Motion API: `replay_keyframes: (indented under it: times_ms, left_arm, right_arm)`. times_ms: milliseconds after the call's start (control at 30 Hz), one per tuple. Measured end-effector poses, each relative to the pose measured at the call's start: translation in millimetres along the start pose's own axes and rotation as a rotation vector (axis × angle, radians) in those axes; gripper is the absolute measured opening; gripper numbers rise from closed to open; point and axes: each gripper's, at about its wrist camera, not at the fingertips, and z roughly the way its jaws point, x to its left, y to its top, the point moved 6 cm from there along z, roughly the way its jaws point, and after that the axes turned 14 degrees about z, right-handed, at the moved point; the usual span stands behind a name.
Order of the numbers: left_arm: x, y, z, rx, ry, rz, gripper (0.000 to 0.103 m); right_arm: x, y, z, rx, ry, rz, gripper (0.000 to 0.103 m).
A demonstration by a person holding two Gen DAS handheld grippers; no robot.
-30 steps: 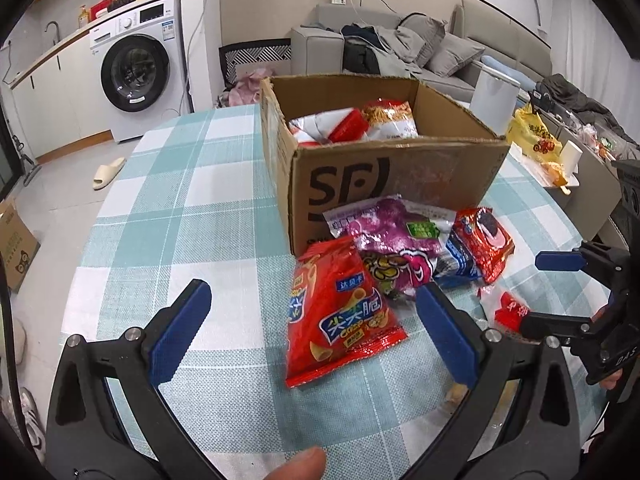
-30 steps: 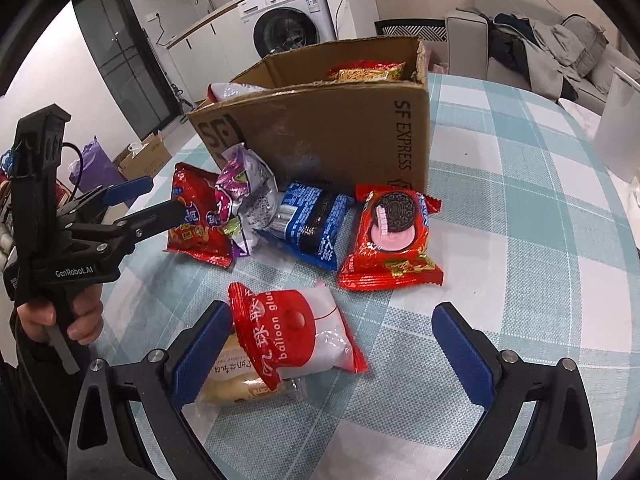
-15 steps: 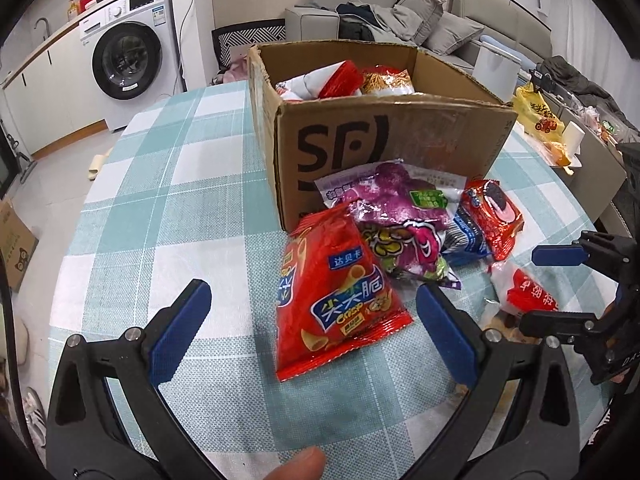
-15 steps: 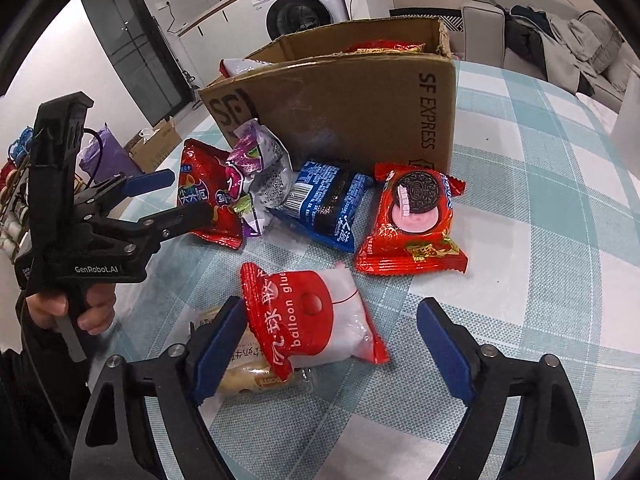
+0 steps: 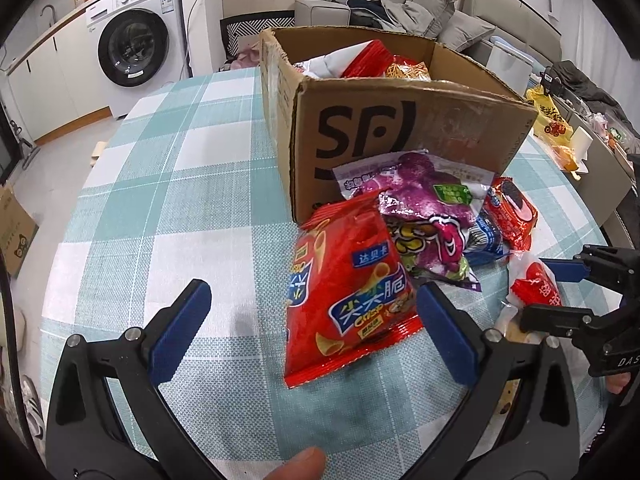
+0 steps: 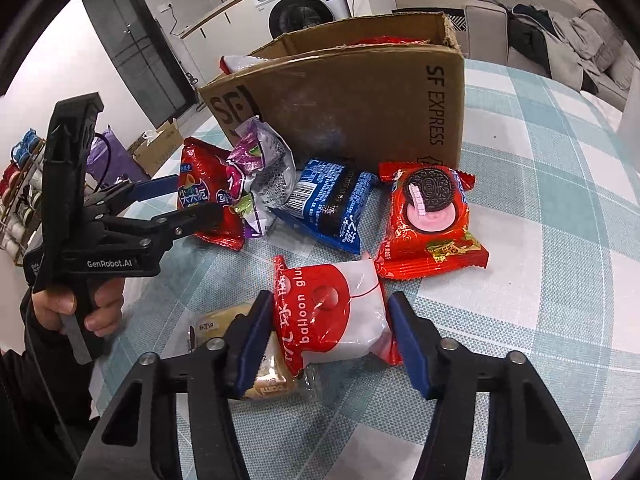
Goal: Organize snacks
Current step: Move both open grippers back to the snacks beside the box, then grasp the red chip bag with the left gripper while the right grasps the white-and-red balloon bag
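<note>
Balloon gum packet (image 6: 332,314): we find it flat on the table, between the two blue pads of the right gripper (image 6: 328,340), overlapping a pale wrapped biscuit (image 6: 256,360).
Right gripper: we see its jaws closing around the gum packet; the left pad meets the packet's red edge, the right pad sits just beside the crimped end, so no firm clamp shows yet.
Left gripper (image 5: 312,328): we see its jaws spread wide; the red crisp bag (image 5: 344,288) lies between the pads, nearer the right one, ungripped.
Other snacks: we note a purple bag (image 6: 256,176), a blue packet (image 6: 332,204) and a red cookie packet (image 6: 430,220) lying near the front of the cardboard box (image 6: 360,108).
Box: we see it open-topped, already holding several packets (image 5: 368,64).
Surface: we see a table (image 5: 168,184) under a teal-and-white checked cloth.
Room: we see a washing machine (image 5: 136,44) and a grey sofa (image 5: 420,12) heaped with clothes beyond the table.
Left view only: we see inside the box and a fingertip (image 5: 296,466) at the bottom edge.
Right view only: we see the hand (image 6: 76,308) gripping the left tool's handle, and the whole cookie packet.
</note>
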Motion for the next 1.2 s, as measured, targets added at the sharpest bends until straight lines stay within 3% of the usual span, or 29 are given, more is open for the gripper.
replay_keyframes:
  times_ms: [500,767,867,967,1033,1200]
  left_arm:
    - [0.4,3.4,-0.3,-0.025,-0.004,-0.021,0.102]
    - [13.8,0.4,8.8,-0.011,-0.015,-0.091,0.101]
    - [12.2,1.0,10.2,-0.016,-0.046,-0.087,0.091]
    - [7.9,1.5,10.4,-0.029,-0.100,-0.087,0.074]
    - [4.4,2.0,10.0,-0.041,-0.148,-0.084,0.056]
    - [0.6,1.2,7.3,-0.055,-0.198,-0.092,0.043]
  right_arm:
    - [17.7,4.0,-18.5,-0.049,0.028,-0.042,0.055]
    - [12.5,8.2,-19.0,-0.058,0.027,-0.032,0.055]
    - [12.5,8.6,-19.3,-0.059,0.028,-0.032,0.055]
    - [12.8,8.5,-19.4,-0.059,0.028,-0.032,0.055]
    - [13.1,8.2,-19.7,-0.061,0.028,-0.033,0.055]
    - [13.3,8.9,-20.4,-0.064,0.031,-0.032,0.055]
